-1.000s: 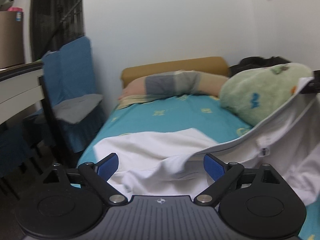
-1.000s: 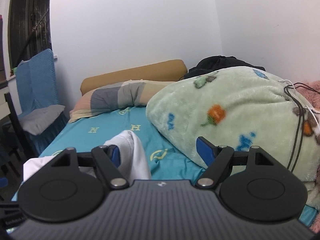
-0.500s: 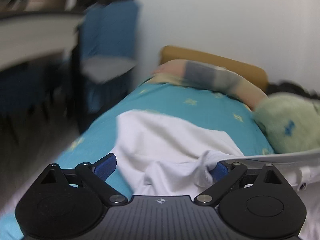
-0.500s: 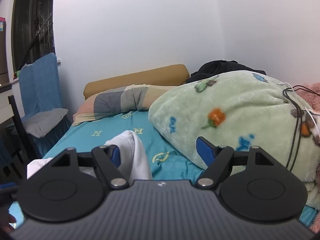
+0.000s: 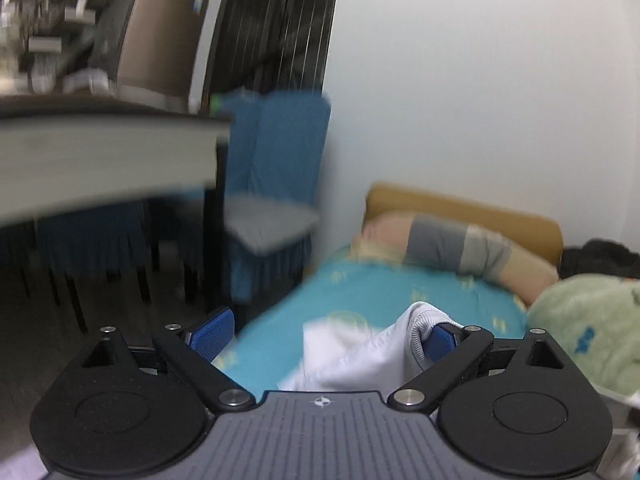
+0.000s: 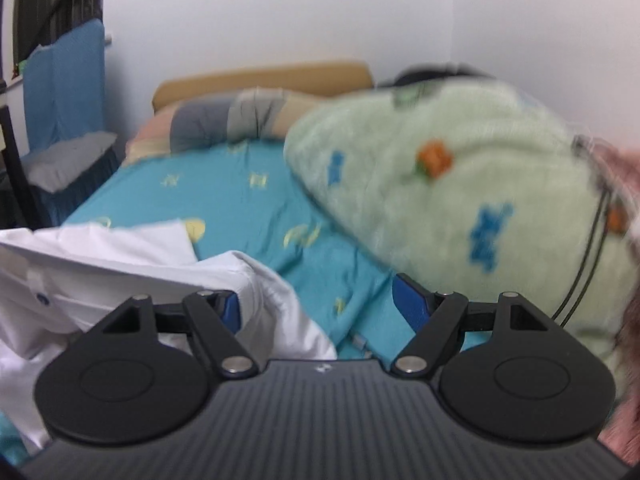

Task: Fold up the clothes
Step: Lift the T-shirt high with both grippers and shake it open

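A white garment [image 6: 120, 264] lies crumpled on the teal bed sheet [image 6: 248, 200]. In the left wrist view its ribbed collar edge [image 5: 416, 320] bunches against the inner side of the right blue pad [image 5: 442, 340]. My left gripper [image 5: 326, 334] is open, its jaws wide apart over the bed's left edge. My right gripper [image 6: 316, 306] is open too, with a fold of the garment against its left pad [image 6: 232, 310]. Neither jaw pair is closed on the cloth.
A green fleece blanket [image 6: 460, 184] is piled on the bed's right side, with cables over it. A striped pillow [image 5: 448, 244] lies against the tan headboard. A blue-covered chair [image 5: 272, 200] and a desk edge [image 5: 108, 160] stand left of the bed.
The left gripper has swung left and tilted up toward the chair and desk; the garment's collar now bunches at its right pad. The right gripper has dipped lower over the garment.
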`<state>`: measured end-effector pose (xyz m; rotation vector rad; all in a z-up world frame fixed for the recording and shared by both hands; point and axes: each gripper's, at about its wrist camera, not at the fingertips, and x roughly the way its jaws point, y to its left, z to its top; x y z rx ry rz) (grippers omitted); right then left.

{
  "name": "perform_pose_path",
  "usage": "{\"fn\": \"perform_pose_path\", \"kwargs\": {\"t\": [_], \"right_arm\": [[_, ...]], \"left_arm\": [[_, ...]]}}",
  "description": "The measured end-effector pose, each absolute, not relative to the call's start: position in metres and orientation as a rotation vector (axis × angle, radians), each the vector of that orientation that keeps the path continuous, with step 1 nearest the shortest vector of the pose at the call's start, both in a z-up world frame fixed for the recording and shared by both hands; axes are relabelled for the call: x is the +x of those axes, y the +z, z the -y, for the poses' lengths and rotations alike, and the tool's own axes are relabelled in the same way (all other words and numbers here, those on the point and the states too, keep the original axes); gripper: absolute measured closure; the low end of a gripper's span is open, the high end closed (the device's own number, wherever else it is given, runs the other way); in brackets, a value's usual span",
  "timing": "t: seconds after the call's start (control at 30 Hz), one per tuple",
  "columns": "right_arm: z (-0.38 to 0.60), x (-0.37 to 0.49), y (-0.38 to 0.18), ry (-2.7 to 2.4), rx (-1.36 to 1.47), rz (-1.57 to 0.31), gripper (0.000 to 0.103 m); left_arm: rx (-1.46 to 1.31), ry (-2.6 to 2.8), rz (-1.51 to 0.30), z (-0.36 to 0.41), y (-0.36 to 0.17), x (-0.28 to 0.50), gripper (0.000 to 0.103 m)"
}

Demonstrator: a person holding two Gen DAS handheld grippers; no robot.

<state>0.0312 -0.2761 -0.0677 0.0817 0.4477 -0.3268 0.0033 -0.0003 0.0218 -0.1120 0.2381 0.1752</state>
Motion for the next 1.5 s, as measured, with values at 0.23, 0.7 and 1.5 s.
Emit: {"fn": "perform_pose_path", "kwargs": {"t": [0.23, 0.7, 1.5], "right_arm": [[0.269, -0.051, 0.089, -0.286, 0.19, -0.071, 0.026], [0.216, -0.271, 0.348, -0.158, 0.136, 0.405, 0.024], [0.237, 0.104, 0.151, -0.312, 0.039, -0.054, 0.025]], "left_arm": [[-0.176, 0.154, 0.09, -0.015, 0.166, -0.086, 0.005], [-0.234, 0.069, 0.42, -0.036, 0.395, -0.265, 0.0], [-0.125, 0.076, -0.062, -0.007, 0.164, 0.183, 0.0]]}}
